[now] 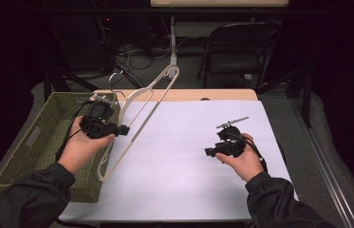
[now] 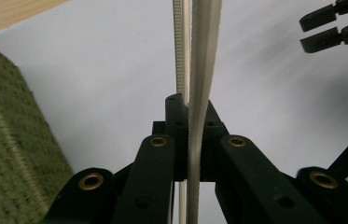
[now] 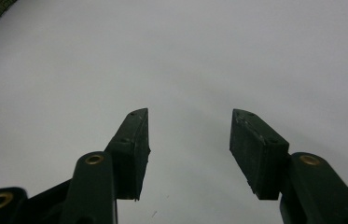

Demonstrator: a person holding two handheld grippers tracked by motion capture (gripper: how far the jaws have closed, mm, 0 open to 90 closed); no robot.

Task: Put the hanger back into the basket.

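While clamped in the left gripper (image 1: 123, 129), the hanger (image 1: 139, 114) slants up-right.

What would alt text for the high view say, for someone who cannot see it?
A person's left gripper is shut on a white clothes hanger, holding it tilted beside a green woven basket. The right gripper is open over the white table cover, holding nothing.
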